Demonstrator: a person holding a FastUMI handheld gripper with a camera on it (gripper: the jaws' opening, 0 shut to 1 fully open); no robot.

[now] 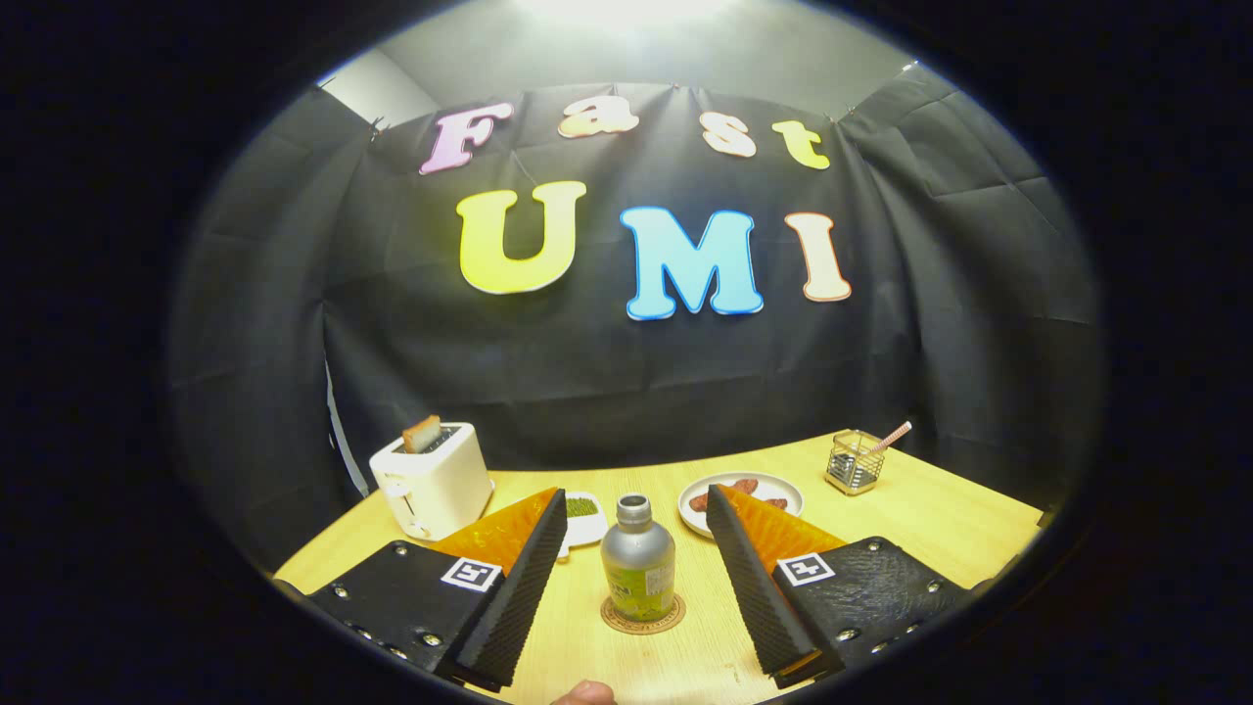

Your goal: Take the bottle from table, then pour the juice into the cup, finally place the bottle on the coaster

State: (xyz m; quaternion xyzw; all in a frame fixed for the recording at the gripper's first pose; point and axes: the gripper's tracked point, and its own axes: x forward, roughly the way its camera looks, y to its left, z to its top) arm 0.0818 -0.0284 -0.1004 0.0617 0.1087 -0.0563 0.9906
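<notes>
Jaws spread wide, untouching, flank a small silver-topped green-labelled bottle [638, 571] standing upright on a round cork coaster [643, 617] on the wooden tabletop [930, 509].

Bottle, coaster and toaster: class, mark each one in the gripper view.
bottle [637, 568]: gripper view, on its body, between the open tongs [636, 509].
coaster [615, 619]: gripper view, on its rim showing beneath the bottle.
toaster [436, 482]: gripper view, on its front wall.
</notes>
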